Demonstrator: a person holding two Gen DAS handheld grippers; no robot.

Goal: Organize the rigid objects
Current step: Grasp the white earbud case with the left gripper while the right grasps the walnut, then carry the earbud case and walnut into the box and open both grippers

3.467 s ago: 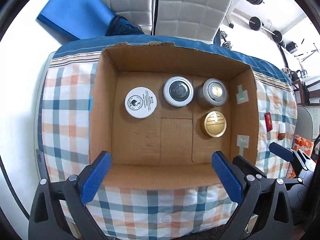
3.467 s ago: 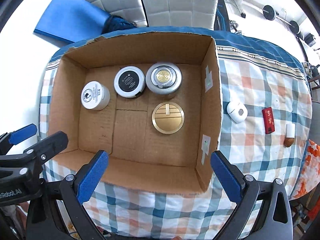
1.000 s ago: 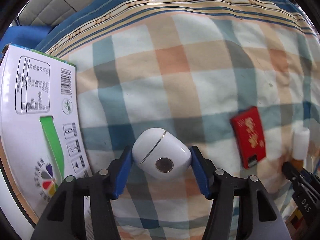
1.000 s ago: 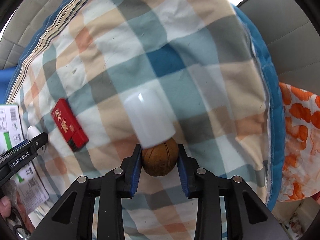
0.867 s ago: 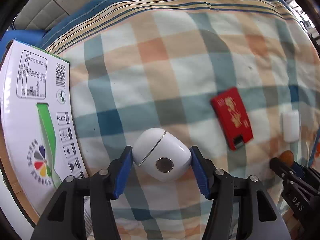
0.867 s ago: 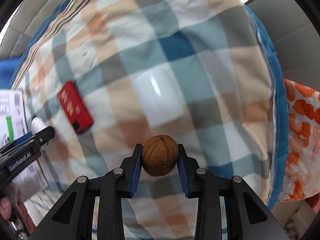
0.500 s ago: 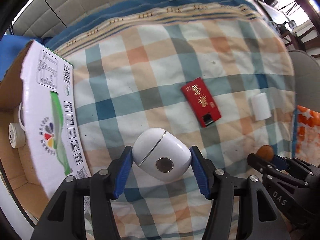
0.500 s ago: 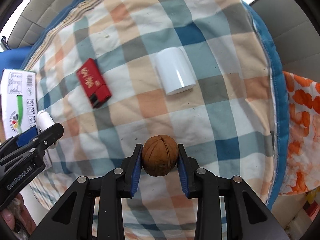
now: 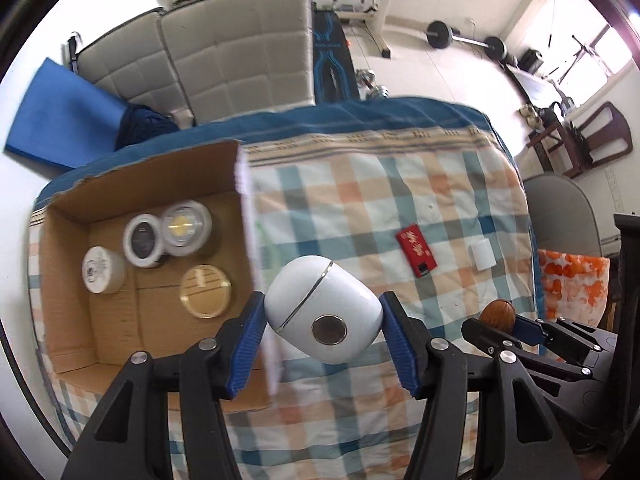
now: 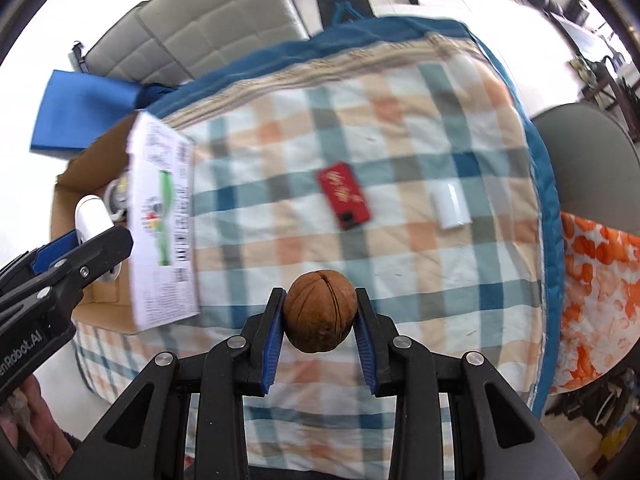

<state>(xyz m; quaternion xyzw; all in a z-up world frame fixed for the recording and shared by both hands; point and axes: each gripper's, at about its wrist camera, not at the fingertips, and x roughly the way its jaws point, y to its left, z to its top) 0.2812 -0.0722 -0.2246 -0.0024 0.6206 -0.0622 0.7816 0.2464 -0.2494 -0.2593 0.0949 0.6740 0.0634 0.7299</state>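
Note:
My left gripper (image 9: 323, 326) is shut on a white egg-shaped case (image 9: 320, 312) and holds it in the air over the right wall of the cardboard box (image 9: 64, 280). My right gripper (image 10: 320, 320) is shut on a brown walnut (image 10: 320, 312), held above the checked cloth; it also shows in the left wrist view (image 9: 497, 315). A red card (image 10: 343, 196) and a white cylinder (image 10: 451, 210) lie on the cloth. The box holds several round tins, among them a gold-lidded one (image 9: 205, 290).
The table carries a checked cloth with a blue border (image 10: 546, 216). A grey padded bench (image 9: 224, 60) and a blue mat (image 9: 60, 120) lie beyond it. A grey chair with an orange-patterned cloth (image 10: 600, 272) stands to the right. Gym weights stand at the back.
Both grippers have risen and pulled back from the cloth with their objects. The left one has moved left, so the box interior is back in view.

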